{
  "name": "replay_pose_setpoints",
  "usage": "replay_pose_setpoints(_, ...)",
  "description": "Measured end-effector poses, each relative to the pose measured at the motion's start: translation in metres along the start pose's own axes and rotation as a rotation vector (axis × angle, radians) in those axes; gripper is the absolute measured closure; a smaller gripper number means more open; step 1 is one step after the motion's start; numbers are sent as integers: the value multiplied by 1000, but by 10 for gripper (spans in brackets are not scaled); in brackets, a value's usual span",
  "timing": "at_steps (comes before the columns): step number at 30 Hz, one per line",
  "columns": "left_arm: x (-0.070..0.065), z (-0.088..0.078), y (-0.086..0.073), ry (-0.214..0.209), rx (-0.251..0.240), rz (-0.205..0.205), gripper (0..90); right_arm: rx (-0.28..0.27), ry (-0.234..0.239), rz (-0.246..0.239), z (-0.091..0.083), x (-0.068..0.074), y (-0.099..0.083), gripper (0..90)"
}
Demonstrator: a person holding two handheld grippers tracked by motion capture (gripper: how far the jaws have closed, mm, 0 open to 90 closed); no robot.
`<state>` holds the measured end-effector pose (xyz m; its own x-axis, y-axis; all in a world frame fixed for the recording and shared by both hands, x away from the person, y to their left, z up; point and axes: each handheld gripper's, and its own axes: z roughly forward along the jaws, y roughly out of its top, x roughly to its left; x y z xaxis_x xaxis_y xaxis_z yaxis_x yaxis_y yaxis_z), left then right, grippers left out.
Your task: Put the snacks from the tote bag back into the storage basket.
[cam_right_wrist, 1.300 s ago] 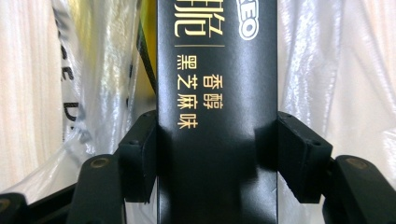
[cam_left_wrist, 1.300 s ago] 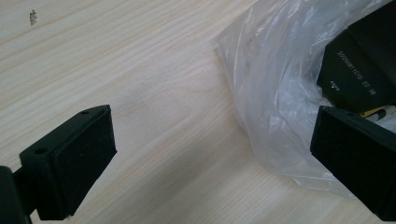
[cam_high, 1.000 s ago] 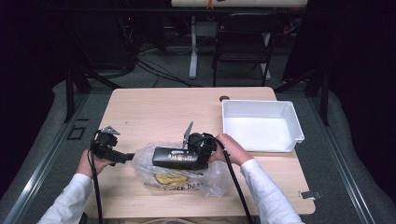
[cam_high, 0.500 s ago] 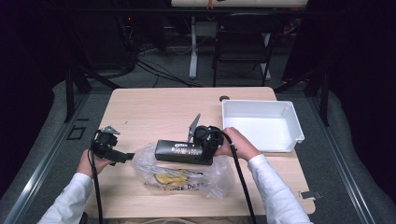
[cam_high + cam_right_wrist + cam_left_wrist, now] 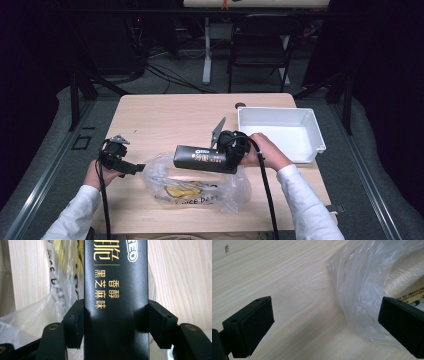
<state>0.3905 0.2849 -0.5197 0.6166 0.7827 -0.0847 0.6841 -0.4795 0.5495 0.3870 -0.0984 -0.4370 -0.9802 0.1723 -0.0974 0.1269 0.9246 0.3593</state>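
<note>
A long black box (image 5: 200,158) with gold lettering (image 5: 116,290) is held level above a clear plastic bag (image 5: 200,187). My right gripper (image 5: 231,150) is shut on the box's right end, its pads pressing both long sides (image 5: 116,325). The bag lies on the wooden table (image 5: 165,115) with a yellow packet (image 5: 182,191) and handwriting inside. My left gripper (image 5: 137,168) rests at the bag's left edge, open. In the left gripper view its jaws stand wide apart, the bag's crumpled plastic (image 5: 362,290) lying by the right jaw.
A white tray (image 5: 315,135) stands empty at the table's right, just beyond the right hand. A small dark disc (image 5: 240,105) sits near the table's far edge. Chairs and cables fill the dark floor behind.
The right gripper has lifted the black box up and to the right, out over the bag toward the tray. The left gripper has stayed in place.
</note>
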Motion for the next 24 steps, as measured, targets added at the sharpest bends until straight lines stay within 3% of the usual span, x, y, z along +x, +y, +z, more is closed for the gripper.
replay_pose_setpoints(24, -2, 1, 1, 0, 5, 12, 0, 29, -38, 65, -28, -1, -52, 376)
